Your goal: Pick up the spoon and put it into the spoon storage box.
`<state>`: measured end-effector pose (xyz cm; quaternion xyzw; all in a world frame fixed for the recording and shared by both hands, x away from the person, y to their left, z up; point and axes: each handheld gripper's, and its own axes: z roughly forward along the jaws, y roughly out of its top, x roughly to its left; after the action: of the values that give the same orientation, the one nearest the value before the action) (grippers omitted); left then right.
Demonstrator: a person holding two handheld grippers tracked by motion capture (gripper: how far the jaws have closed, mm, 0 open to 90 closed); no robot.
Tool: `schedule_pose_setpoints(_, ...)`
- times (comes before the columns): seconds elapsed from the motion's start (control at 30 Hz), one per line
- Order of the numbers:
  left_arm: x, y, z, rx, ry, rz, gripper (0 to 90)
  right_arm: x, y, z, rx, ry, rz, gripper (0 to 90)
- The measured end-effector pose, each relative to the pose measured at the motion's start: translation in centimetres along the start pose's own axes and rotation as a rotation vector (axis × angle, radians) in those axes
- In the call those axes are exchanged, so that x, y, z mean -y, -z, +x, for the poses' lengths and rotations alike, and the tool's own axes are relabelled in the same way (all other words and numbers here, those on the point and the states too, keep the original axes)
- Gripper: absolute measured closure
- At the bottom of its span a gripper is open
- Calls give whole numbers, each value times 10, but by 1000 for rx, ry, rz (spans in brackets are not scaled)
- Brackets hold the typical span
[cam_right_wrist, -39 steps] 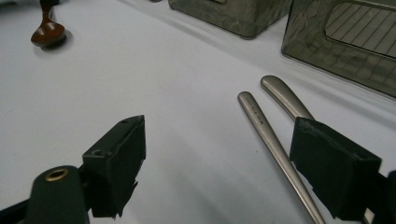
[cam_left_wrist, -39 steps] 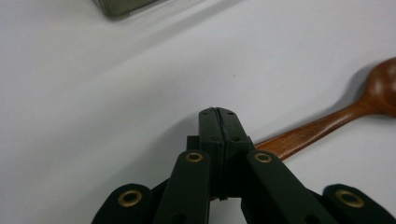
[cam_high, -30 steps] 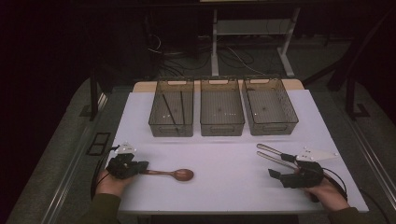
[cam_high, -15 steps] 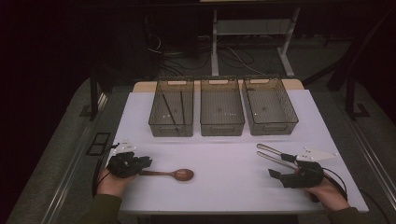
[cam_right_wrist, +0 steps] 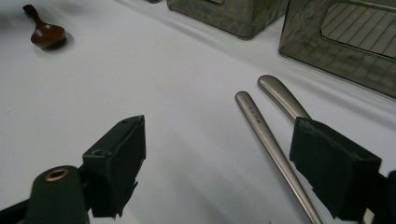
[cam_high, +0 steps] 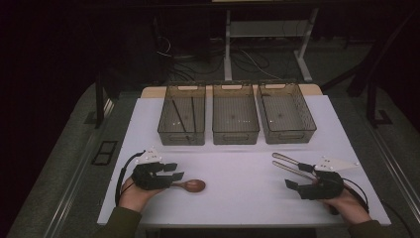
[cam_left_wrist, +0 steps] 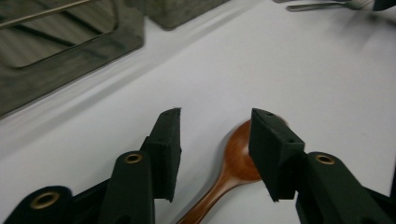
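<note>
Wooden spoon [cam_high: 189, 185] lies on the white table [cam_high: 237, 198], bowl pointing right, just ahead of the left gripper [cam_high: 171, 171]; right gripper [cam_high: 292, 184] near two metal handles [cam_high: 289, 165]. Left gripper view: jaws just been opening, spread, spoon [cam_left_wrist: 233, 163] between them untouched, handle cut off. Right gripper view: jaws wide, nothing held; handle ends hidden behind the right jaw.

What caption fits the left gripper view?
Left gripper open, just released, above the wooden spoon lying on the white table.
</note>
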<state>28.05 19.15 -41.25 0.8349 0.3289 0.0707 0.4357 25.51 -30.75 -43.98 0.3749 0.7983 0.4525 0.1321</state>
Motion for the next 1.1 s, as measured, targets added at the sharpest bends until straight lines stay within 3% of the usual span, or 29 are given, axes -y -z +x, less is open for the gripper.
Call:
schedule_pose_setpoints(0.2,-1,-14,-7,72,-7,6,430,0,0,0,0,0,1,177)
schedule_pose_setpoints(0.4,0,-27,-11,102,-14,28,386,0,0,0,1,-4,7,176)
schedule_pose_setpoints(0.7,3,-41,-11,103,-16,71,386,0,0,0,0,-3,7,176)
schedule_pose_setpoints(1.1,5,-45,-13,109,-33,116,408,0,0,0,0,-1,6,176)
